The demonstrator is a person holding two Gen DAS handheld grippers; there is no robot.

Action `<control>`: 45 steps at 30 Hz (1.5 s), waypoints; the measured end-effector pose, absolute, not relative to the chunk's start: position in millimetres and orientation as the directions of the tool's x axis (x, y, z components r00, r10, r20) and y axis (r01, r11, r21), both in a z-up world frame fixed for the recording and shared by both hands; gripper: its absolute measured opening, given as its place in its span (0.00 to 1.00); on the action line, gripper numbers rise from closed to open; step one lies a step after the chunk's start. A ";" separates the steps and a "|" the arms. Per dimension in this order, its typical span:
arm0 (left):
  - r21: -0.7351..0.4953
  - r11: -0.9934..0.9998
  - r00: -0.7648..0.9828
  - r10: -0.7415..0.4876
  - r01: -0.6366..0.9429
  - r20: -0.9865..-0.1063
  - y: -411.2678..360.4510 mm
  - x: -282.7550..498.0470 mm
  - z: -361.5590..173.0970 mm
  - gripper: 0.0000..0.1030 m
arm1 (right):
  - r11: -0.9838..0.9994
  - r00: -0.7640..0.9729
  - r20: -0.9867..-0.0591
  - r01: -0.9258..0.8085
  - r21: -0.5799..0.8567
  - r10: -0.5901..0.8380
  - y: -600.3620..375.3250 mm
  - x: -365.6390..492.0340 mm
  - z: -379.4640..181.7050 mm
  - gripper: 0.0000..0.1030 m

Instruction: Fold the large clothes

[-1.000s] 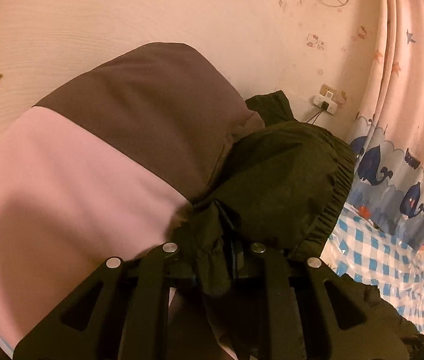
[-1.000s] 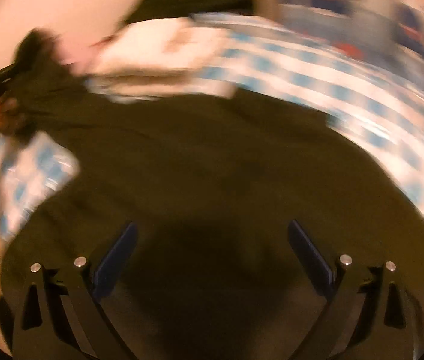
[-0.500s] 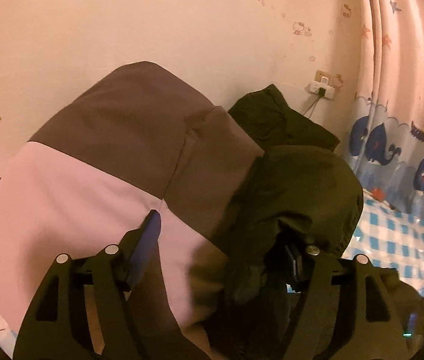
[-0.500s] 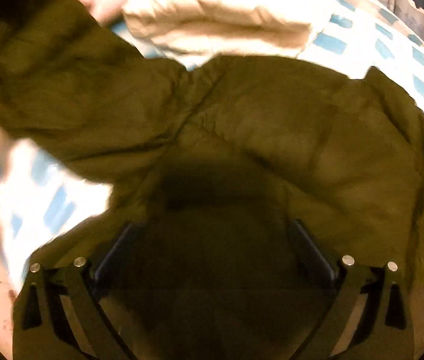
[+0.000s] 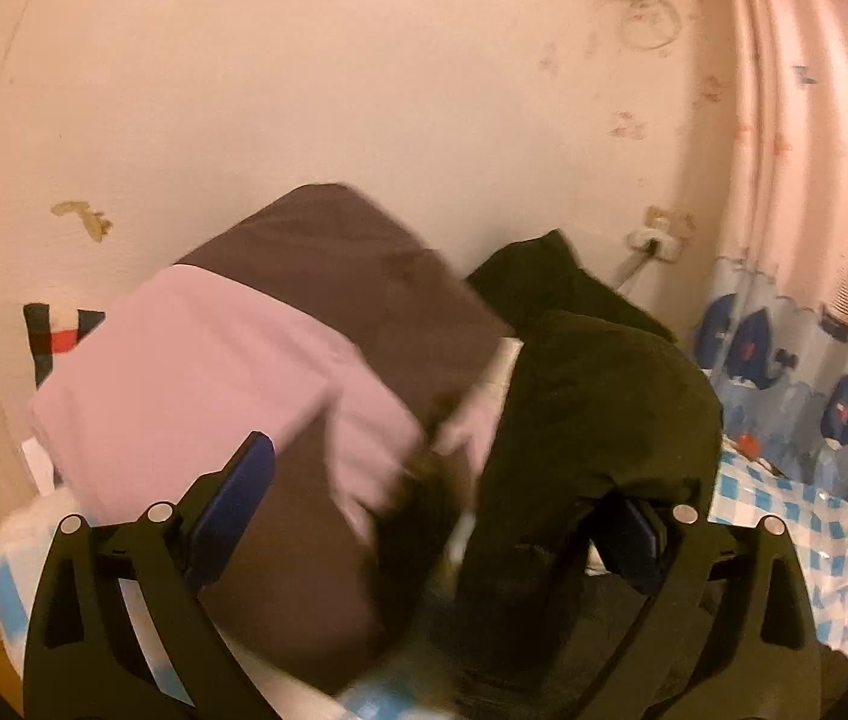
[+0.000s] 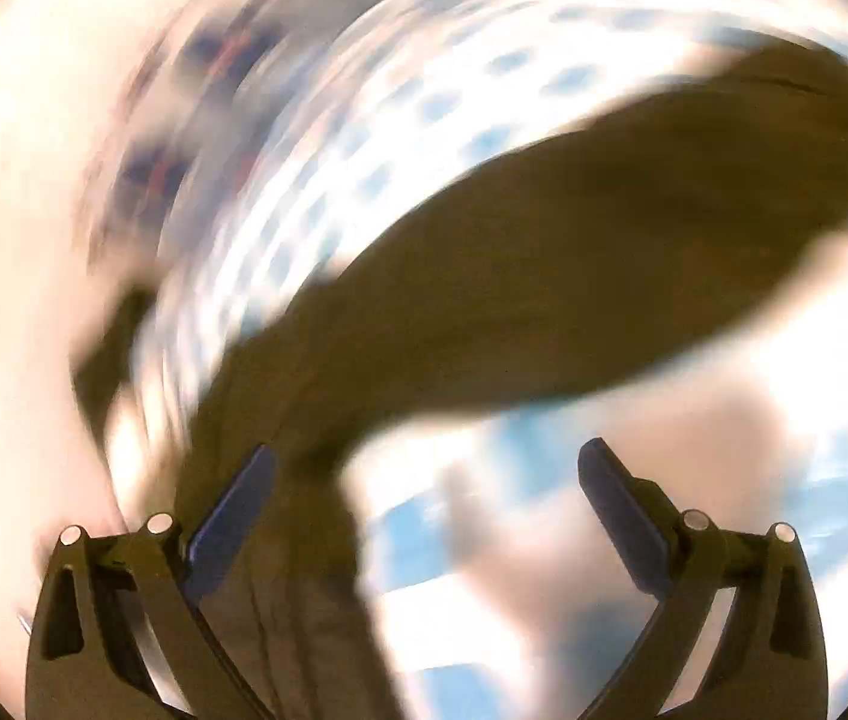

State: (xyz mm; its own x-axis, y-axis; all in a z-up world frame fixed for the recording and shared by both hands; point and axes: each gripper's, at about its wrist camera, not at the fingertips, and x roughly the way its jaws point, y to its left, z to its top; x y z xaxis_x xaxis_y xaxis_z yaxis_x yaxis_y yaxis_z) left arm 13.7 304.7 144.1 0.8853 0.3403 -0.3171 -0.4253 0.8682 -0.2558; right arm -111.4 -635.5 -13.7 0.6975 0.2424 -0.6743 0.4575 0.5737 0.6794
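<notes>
The left tongs [image 5: 445,510] are seen opening wide, with a dark olive jacket [image 5: 592,420] draped between them, against the right-hand pad. The right tongs [image 6: 424,504] are held apart; the blurred jacket [image 6: 544,276] stretches from beside their left-hand pad ahead over the checked bed [image 6: 363,120].

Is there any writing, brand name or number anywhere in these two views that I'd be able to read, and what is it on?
No readable text in either view.
Wall: small stickers and marks only, too blurred to show any letters.
Curtain: whale and star pictures, no words that can be read.
Dark jacket: no label or brand showing.
Pink and brown cushion: plain.
Right wrist view: motion-blurred throughout, nothing legible.
</notes>
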 end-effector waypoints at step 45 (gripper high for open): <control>-0.335 0.928 0.840 -0.046 -0.165 -0.541 135.2 74.7 16.8 0.92 | 0.814 0.782 -0.352 -0.318 0.485 0.515 -304.8 142.0 168.1 0.07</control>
